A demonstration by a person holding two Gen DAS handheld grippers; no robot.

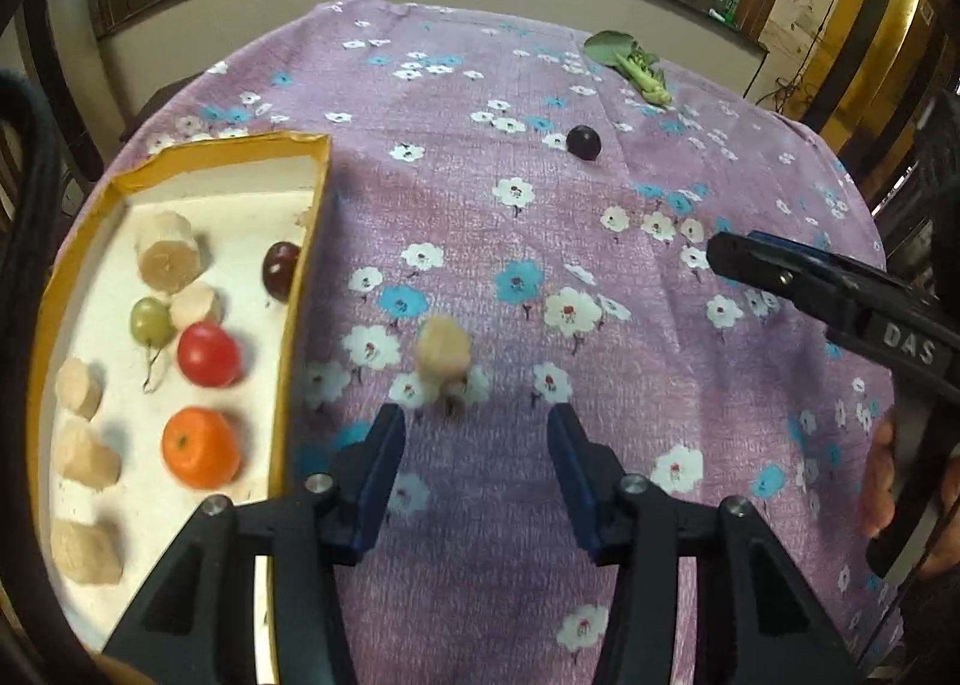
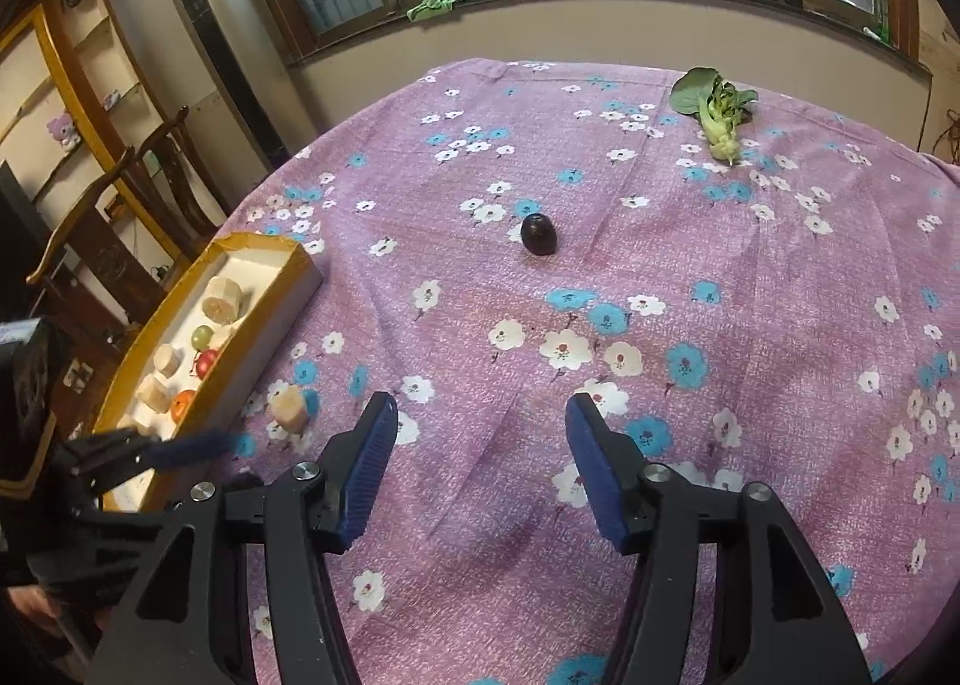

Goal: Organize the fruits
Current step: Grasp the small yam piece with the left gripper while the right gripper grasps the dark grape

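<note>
1. Left claw (image 1: 477,427) – nearest the lens, jaws parted to a moderate gap, nothing between the blue pads; hangs over the cloth just short of item 2
2. Pale banana chunk (image 1: 443,352) – loose on the cloth, blurred, just beyond the left claw's tips, just beside the box's rt wall, outside it
3. Box (image 1: 303,289) – shallow, yellow rim, white floor, at the table's left edge. Contents: orange citrus (image 1: 201,448), red tomato-like fruit (image 1: 208,355), green grape w/ stem (image 1: 150,320), dark red grape (image 1: 281,270) against the rt wall, plus approx six pale banana chunks, one of them touching the green grape
4. Right claw (image 2: 480,445) – jaws apart at a middling width, empty; over bare cloth, well apart from any fruit; its black arm enters the left wrist view from the rt, with part of a hand on its grip
5. Dark grape (image 2: 538,234) – alone mid-table, ahead of the right claw, not in the box
6. Leafy green veg (image 2: 720,112) – far side of table, near the edge
7. Table (image 2: 750,295) – covered w/ purple flowered cloth
8. Green rag (image 2: 429,7) – on window sill behind
</note>
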